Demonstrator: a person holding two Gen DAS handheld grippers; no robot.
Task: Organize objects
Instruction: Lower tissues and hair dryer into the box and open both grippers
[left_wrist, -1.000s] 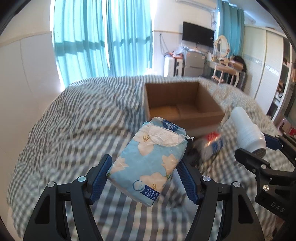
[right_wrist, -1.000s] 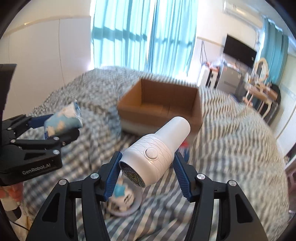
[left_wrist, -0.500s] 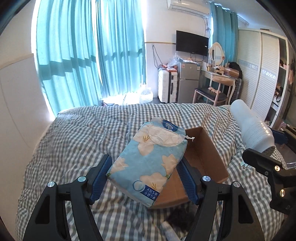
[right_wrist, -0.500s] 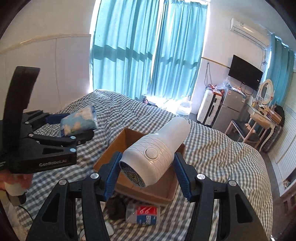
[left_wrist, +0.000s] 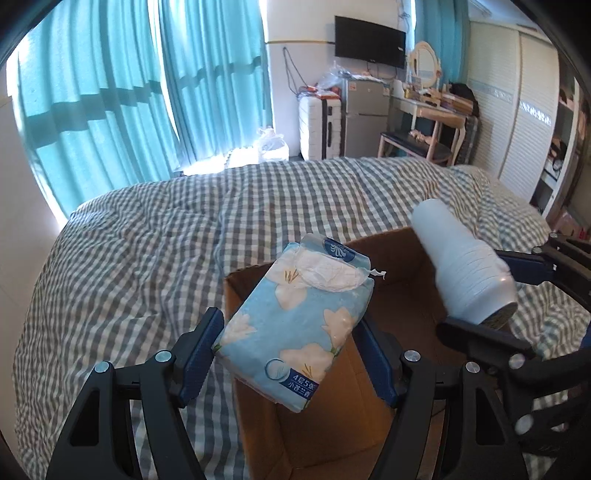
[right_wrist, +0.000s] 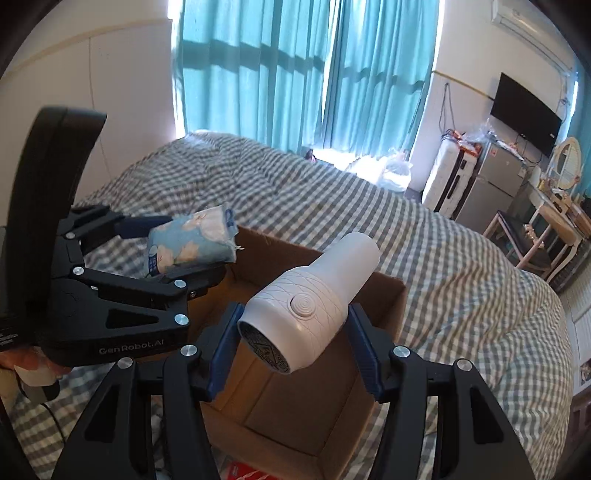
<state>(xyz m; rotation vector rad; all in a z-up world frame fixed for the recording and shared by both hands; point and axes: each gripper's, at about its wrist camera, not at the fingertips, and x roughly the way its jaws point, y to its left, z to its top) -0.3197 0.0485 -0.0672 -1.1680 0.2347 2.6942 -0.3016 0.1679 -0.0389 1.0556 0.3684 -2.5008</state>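
Note:
My left gripper (left_wrist: 290, 349) is shut on a blue flowered tissue pack (left_wrist: 299, 325) and holds it in the air over the near left part of an open cardboard box (left_wrist: 325, 435). My right gripper (right_wrist: 295, 347) is shut on a white hair dryer (right_wrist: 314, 306) and holds it above the same box (right_wrist: 295, 413). The tissue pack (right_wrist: 192, 240) and the left gripper (right_wrist: 162, 251) show at the left of the right wrist view. The dryer (left_wrist: 461, 266) and right gripper (left_wrist: 506, 291) show at the right of the left wrist view.
The box sits on a bed with a grey checked cover (left_wrist: 147, 251). A red and white packet (right_wrist: 243, 472) lies by the box's near side. Teal curtains (left_wrist: 129, 92), a white suitcase (left_wrist: 317, 125), a small fridge (left_wrist: 365, 118) and a dressing table (left_wrist: 432, 110) stand beyond the bed.
Both grippers have moved forward and over the box with their loads. The box now lies directly under the tissue pack and the dryer. Both grips are unchanged.

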